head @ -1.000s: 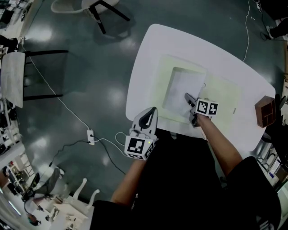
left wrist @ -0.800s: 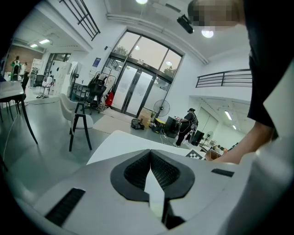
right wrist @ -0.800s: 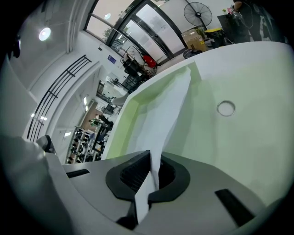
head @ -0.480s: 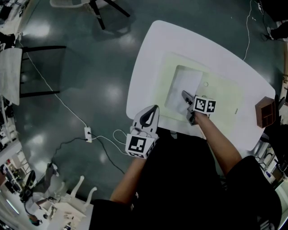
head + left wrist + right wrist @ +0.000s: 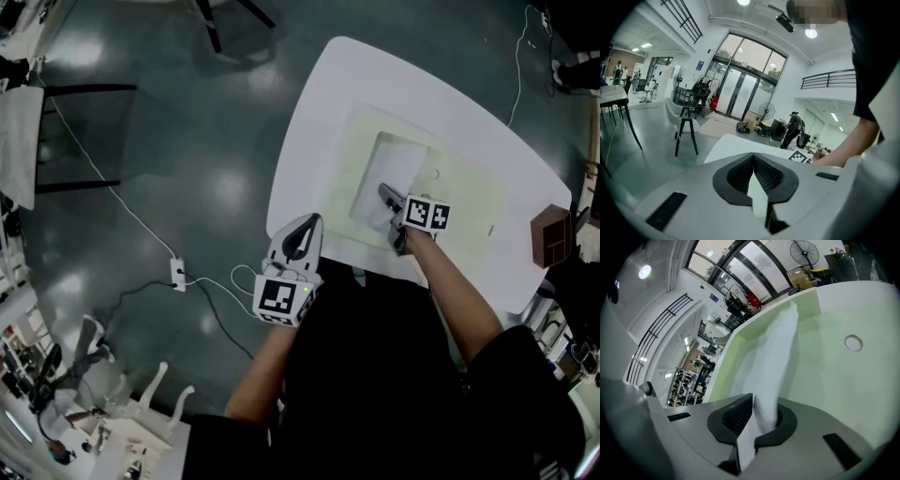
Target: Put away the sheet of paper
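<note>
A white sheet of paper (image 5: 396, 176) rests on a pale green mat (image 5: 469, 202) on the white table (image 5: 328, 94). My right gripper (image 5: 385, 195) is shut on the sheet's near edge. In the right gripper view the paper (image 5: 780, 348) rises curled from between the jaws of that gripper (image 5: 757, 414) and bends away over the mat (image 5: 834, 380). My left gripper (image 5: 312, 221) hangs off the table's near left edge. Its jaws meet with nothing between them in the left gripper view (image 5: 753, 161).
A small ring (image 5: 853, 342) lies on the mat right of the paper. A brown box (image 5: 551, 234) stands at the table's right edge. On the floor to the left lie a power strip (image 5: 176, 274) and its cable. A stool (image 5: 686, 126) stands beyond the table.
The paper has gone from lying flat to curled up and narrower, its near side lifted by my right gripper. The left gripper has hardly moved.
</note>
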The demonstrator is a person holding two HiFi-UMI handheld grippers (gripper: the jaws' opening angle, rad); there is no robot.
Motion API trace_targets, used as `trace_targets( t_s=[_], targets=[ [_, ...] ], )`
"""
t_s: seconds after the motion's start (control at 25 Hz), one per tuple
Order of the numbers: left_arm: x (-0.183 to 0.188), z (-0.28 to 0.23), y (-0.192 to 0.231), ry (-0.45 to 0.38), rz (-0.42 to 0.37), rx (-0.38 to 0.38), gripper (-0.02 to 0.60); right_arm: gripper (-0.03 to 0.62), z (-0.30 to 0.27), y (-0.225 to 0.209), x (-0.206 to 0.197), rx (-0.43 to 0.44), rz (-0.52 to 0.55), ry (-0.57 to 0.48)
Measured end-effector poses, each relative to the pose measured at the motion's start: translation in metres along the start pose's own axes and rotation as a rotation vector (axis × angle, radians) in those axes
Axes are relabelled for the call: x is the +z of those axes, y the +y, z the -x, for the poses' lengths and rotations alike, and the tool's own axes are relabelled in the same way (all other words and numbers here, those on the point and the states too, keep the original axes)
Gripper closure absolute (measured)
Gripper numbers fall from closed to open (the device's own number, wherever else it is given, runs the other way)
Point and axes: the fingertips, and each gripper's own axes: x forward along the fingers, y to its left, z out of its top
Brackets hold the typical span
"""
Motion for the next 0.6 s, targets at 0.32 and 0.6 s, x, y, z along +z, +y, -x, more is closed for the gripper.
trace_targets(
  t_s=[0.32, 0.6],
  targets=[
    [0.011, 0.006, 0.017, -0.032, -0.024, -0.011, 0.578, 0.385, 0.021, -0.006, 0.011, -0.102, -0.008, -0.063],
    [0.021, -0.003, -0.002, -0.040, -0.066, -0.049, 0.578, 0.356, 0.076, -0.031, 0.021, -0.142, -0.057, -0.172]
  ],
)
